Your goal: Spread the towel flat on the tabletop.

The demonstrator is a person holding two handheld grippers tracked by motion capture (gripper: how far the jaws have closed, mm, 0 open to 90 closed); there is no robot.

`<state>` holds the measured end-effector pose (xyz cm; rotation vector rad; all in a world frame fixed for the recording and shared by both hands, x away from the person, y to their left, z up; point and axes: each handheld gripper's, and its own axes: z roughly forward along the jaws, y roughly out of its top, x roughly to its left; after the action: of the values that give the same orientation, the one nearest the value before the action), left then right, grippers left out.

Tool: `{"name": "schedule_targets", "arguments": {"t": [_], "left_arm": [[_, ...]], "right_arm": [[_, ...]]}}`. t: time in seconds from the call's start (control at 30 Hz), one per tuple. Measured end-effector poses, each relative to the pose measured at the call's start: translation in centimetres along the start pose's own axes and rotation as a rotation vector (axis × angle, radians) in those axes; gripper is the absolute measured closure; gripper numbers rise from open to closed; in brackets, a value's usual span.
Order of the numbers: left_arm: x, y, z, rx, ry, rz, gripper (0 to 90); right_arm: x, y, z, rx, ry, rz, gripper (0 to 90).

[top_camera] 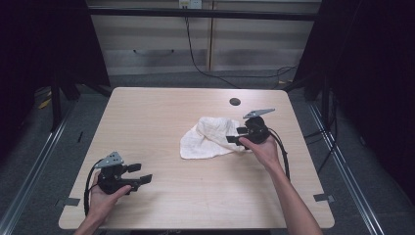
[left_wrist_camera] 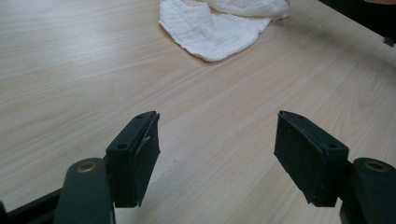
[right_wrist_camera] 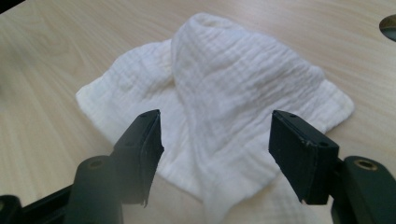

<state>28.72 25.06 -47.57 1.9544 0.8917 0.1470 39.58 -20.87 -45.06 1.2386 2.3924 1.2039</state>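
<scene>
A crumpled white cloth [top_camera: 208,137] lies right of the middle of the light wooden table [top_camera: 195,196]. My right gripper [top_camera: 236,135] hovers at the cloth's right edge and points left over it. In the right gripper view its jaws stand wide apart, the gripper [right_wrist_camera: 215,119] is open, and the cloth [right_wrist_camera: 224,88], with a raised fold, lies beneath and ahead, untouched by the pads. My left gripper [top_camera: 141,174] rests near the table's front left, open, and holds nothing. In its own view the left gripper [left_wrist_camera: 217,119] frames bare wood, with the cloth [left_wrist_camera: 210,28] farther off.
A dark round cable hole [top_camera: 235,102] sits in the tabletop behind the cloth, also at the edge of the right gripper view as the hole [right_wrist_camera: 390,25]. Black cables trail from both grippers. Beyond the table are grey floor, rails and a cabinet.
</scene>
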Motion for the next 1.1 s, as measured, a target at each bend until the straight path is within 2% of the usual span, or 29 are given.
{"name": "schedule_targets", "arguments": {"t": [0.23, 0.3, 0.33, 0.47, 0.67, 0.73, 0.8, 0.9, 1.0, 1.1], "left_arm": [[0.1, 0.0, 0.2, 0.000, -0.008, 0.002, 29.8], [0.1, -0.1, 0.2, 0.006, -0.006, 0.006, 29.6], [0.1, -0.1, 0.3, 0.005, -0.007, 0.004, 29.6], [0.1, -0.1, 0.4, 0.011, -0.007, 0.013, 29.2], [0.1, -0.1, 0.5, 0.013, -0.014, 0.012, 28.9], [0.2, -0.2, 0.5, 0.011, -0.002, 0.003, 29.0], [0.4, -0.2, 0.4, 0.013, 0.007, -0.002, 28.9], [0.5, -0.3, 0.4, 0.008, 0.005, -0.006, 28.7], [0.4, -0.2, 0.4, 0.007, 0.018, -0.001, 28.5], [0.5, -0.2, 0.4, 0.007, 0.028, -0.006, 27.7]], "right_arm": [[-1.4, 1.3, 1.9, 0.008, 0.015, 0.028, 34.9], [-1.6, 1.5, 2.6, 0.029, 0.014, 0.010, 44.5], [-1.6, 1.5, 2.9, 0.042, 0.016, -0.012, 46.1], [-2.3, 1.4, 3.9, 0.051, 0.034, 0.011, 44.3], [-2.2, 0.9, 5.8, 0.114, 0.028, 0.005, 43.4], [-2.1, 0.7, 6.3, 0.133, 0.031, 0.001, 48.6], [-1.9, 0.3, 6.7, 0.167, 0.037, -0.020, 61.3], [-1.9, 0.0, 6.8, 0.154, 0.036, -0.014, 73.3], [-1.6, 0.0, 6.6, 0.177, 0.034, -0.024, 80.4], [-1.2, -0.1, 6.6, 0.183, 0.039, -0.032, 83.4]]}}
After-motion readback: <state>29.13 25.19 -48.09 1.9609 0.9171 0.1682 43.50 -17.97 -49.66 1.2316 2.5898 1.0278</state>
